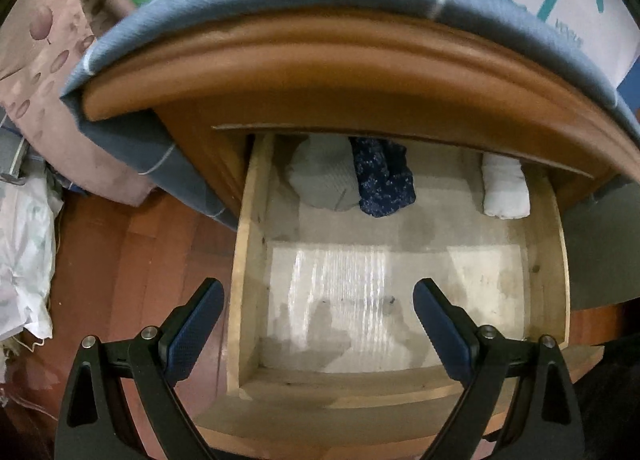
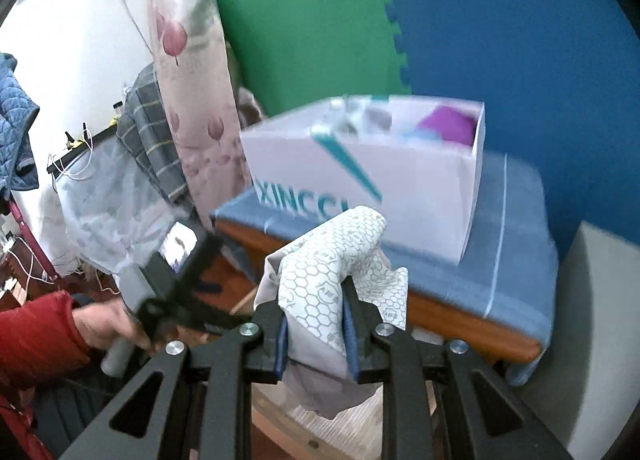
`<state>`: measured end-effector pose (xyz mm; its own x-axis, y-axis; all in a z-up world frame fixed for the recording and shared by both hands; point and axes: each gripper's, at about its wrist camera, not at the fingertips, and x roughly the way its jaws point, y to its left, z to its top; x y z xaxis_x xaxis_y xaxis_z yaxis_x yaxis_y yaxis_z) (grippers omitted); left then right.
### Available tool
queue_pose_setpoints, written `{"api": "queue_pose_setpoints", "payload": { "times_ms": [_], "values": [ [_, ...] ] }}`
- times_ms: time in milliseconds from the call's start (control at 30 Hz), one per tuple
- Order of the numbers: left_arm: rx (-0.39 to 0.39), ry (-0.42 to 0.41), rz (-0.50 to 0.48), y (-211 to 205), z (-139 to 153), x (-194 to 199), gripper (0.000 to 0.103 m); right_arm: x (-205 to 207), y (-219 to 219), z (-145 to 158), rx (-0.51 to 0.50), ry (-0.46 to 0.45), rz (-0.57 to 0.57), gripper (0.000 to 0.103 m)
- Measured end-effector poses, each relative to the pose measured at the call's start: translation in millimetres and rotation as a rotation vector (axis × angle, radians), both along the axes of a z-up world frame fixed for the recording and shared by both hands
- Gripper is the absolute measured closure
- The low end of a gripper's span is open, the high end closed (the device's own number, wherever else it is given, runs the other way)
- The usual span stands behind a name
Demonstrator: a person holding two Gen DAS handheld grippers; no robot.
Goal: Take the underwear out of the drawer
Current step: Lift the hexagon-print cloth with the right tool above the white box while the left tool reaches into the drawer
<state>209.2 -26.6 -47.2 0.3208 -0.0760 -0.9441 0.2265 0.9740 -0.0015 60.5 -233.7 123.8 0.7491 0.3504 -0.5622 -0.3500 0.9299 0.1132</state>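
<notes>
Left wrist: steeply down into drawer (image 1: 400, 292); right: level toward box (image 2: 360, 188).
</notes>
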Motion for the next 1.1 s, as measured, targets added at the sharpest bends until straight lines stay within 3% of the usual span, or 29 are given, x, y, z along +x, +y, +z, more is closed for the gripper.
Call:
{"api": "queue_pose_setpoints", "payload": {
  "times_ms": [133,433,800,867,1033,1100],
  "values": [
    [0.018,0.000,-0.010,-5,-4,1,0.009,-3,0,33,0.001,-0.073,-0.023,0.081],
    [0.011,0.007,-0.024,-10,-8,-1,0.009,6,6,58,-0.033,-0.100,-0.039,0.081],
    [0.004,-0.024,-0.043,-14,1,-3,0.009,41,7,117,-0.089,-0.189,-0.095,0.081],
    [-0.014,-0.028,-0.037,-13,0,-3,0.009,42,5,119,-0.080,-0.198,-0.112,0.081],
    [-0.135,0.092,0.010,-20,-18,5,0.011,38,-8,107,-0.008,-0.202,-0.157,0.081],
    [-0.115,0.113,-0.024,-34,-25,9,0.012,37,-15,99,0.031,-0.209,-0.182,0.081]
  ]
}}
